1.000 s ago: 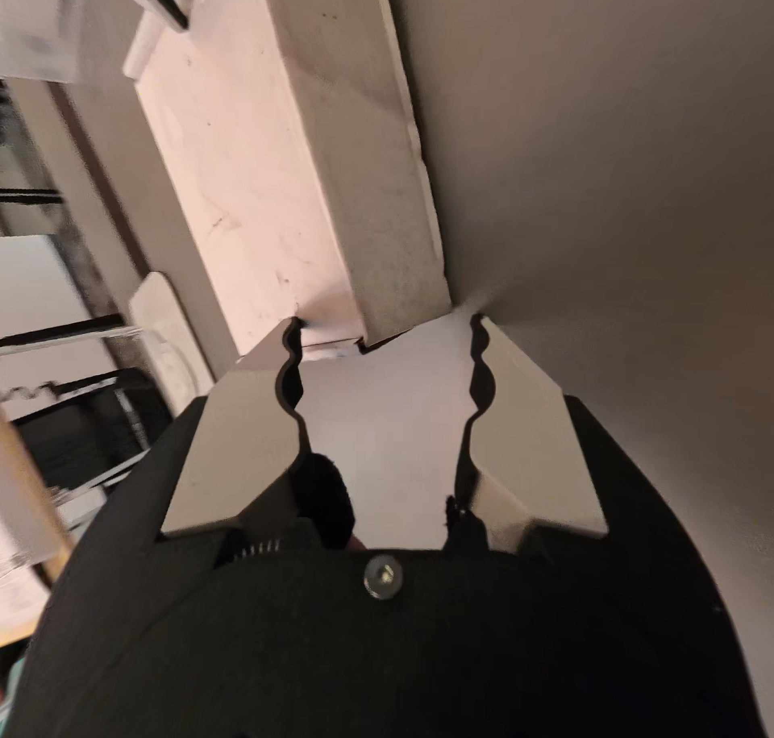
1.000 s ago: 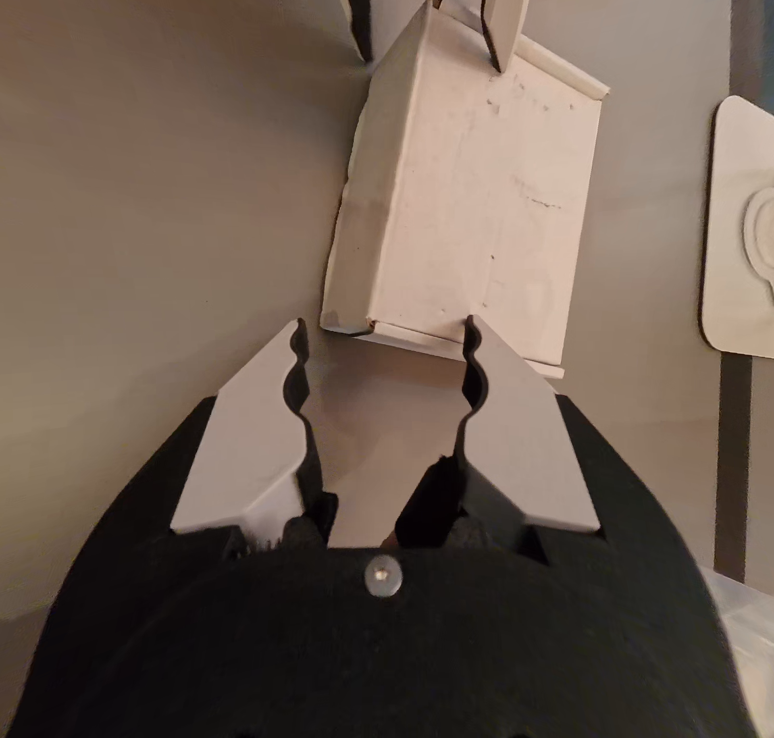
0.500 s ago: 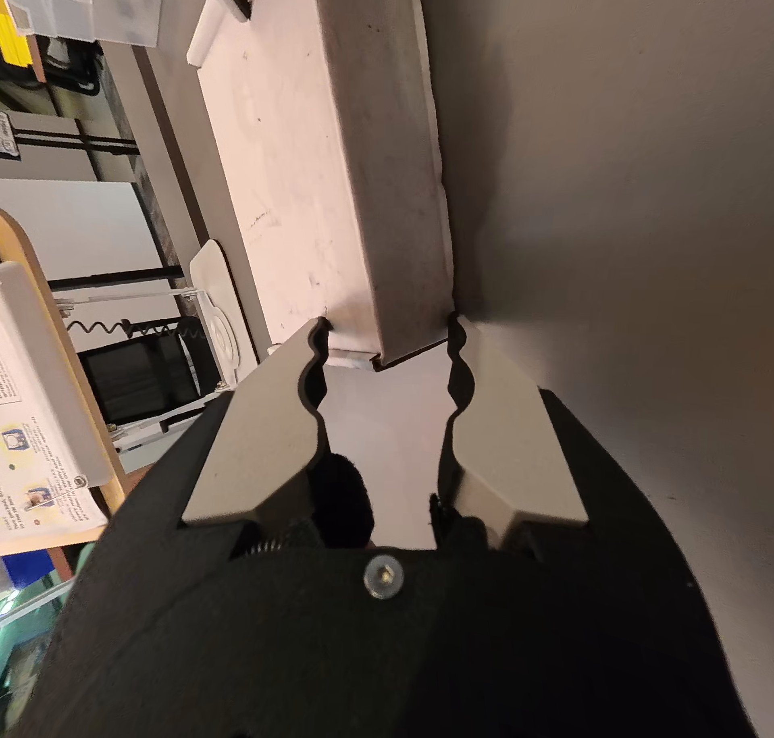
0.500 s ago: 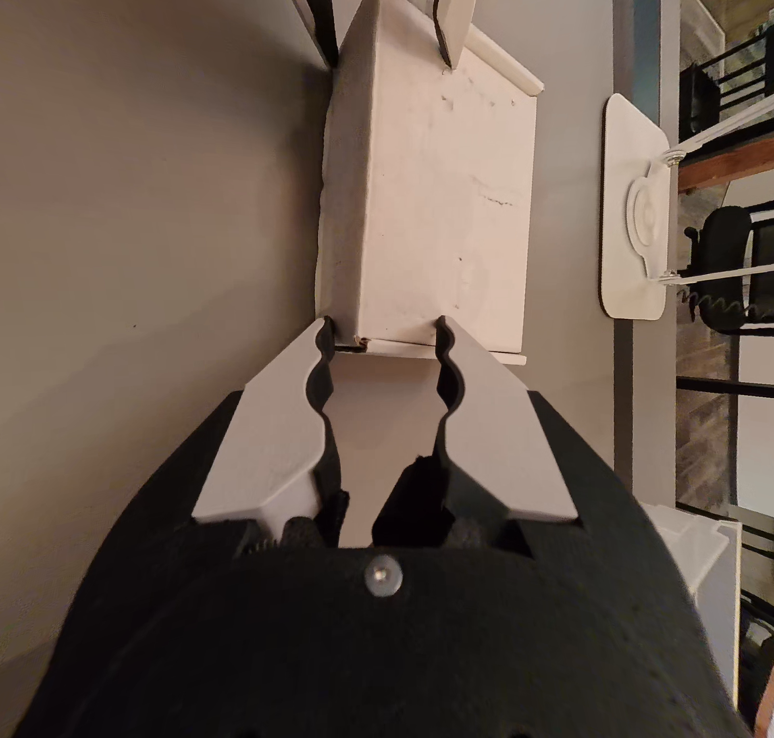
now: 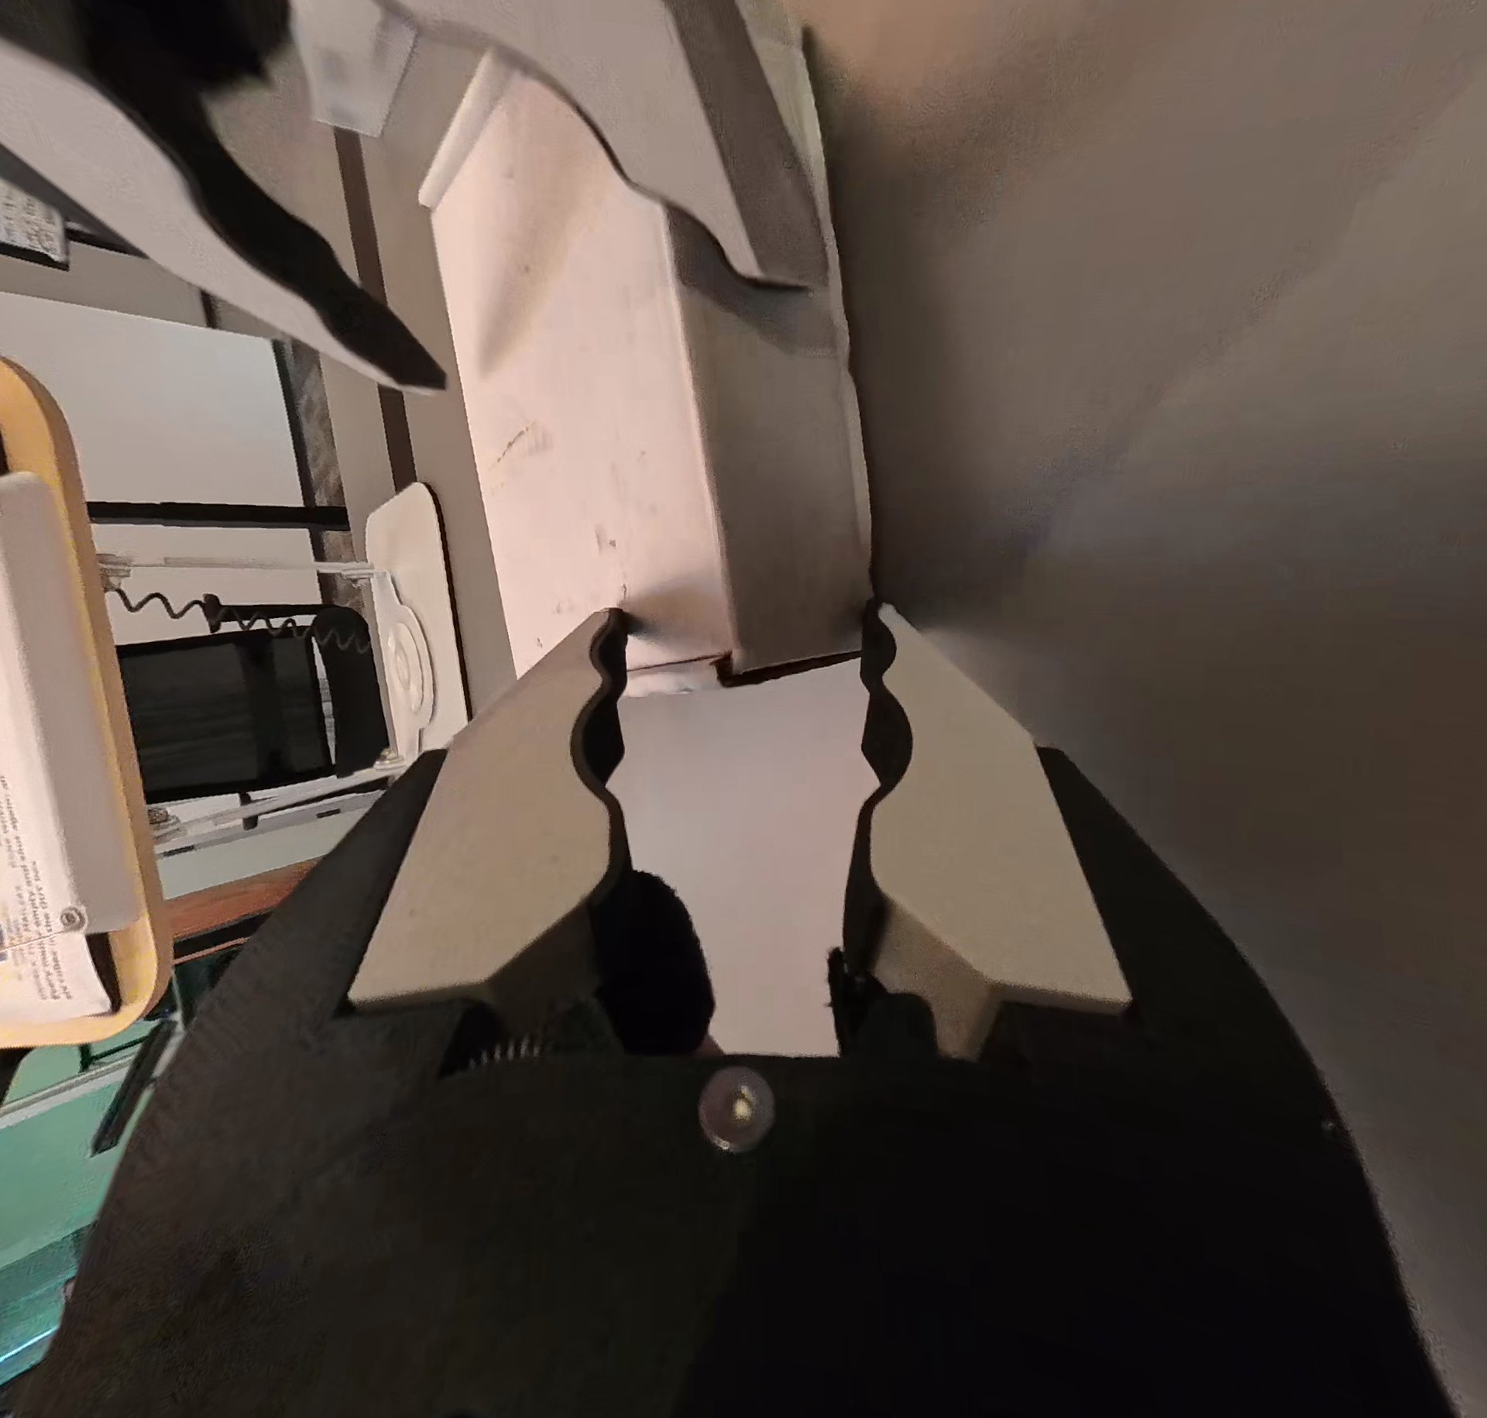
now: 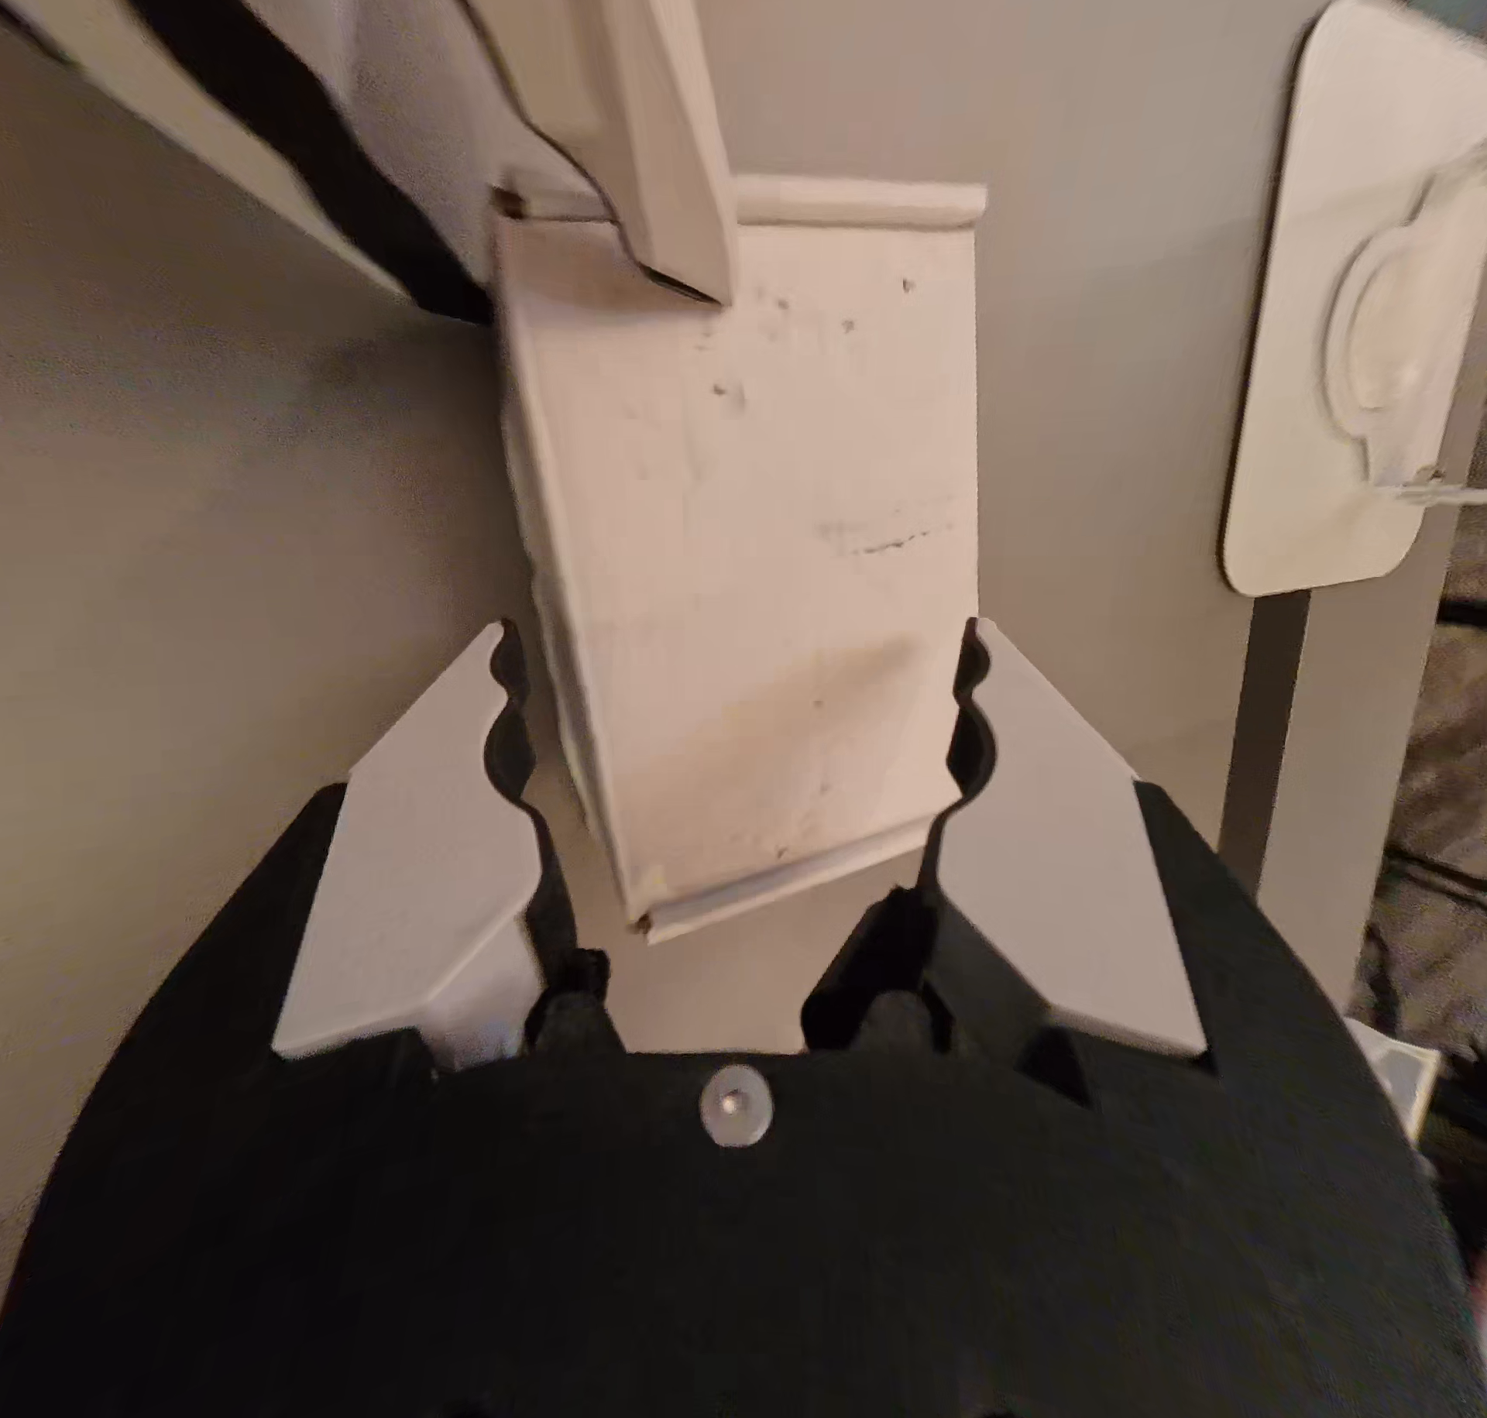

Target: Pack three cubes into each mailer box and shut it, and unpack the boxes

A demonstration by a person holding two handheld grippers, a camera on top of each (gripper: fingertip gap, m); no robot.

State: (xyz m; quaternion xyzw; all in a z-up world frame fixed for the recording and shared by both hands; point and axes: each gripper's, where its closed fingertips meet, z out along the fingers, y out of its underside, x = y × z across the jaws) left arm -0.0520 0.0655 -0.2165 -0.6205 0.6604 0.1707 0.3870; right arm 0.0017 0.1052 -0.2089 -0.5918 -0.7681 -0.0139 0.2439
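Note:
A closed white mailer box [image 6: 764, 534] lies on the grey table [image 6: 201, 575], scuffed on its lid. My right gripper [image 6: 738, 635] is wide open, with the box's near end between its fingers, which do not touch it. My left gripper [image 5: 742, 619] is shut on the opposite end of the box [image 5: 579, 430], one finger on the lid and one at the lower edge by the table. The left gripper also shows far off in the right wrist view [image 6: 575, 293], and the right gripper in the left wrist view [image 5: 595, 325]. No cubes are in view.
A white flat pad with a raised round part [image 6: 1352, 293] lies near the table's right edge and also shows in the left wrist view [image 5: 402, 599]. Beyond the edge are a dark chair and a shelf with a wooden board [image 5: 80, 655].
My right gripper has opened wide and the box's end now lies between its fingers. My left gripper narrowed onto the box's end and stays there. The box has turned a little.

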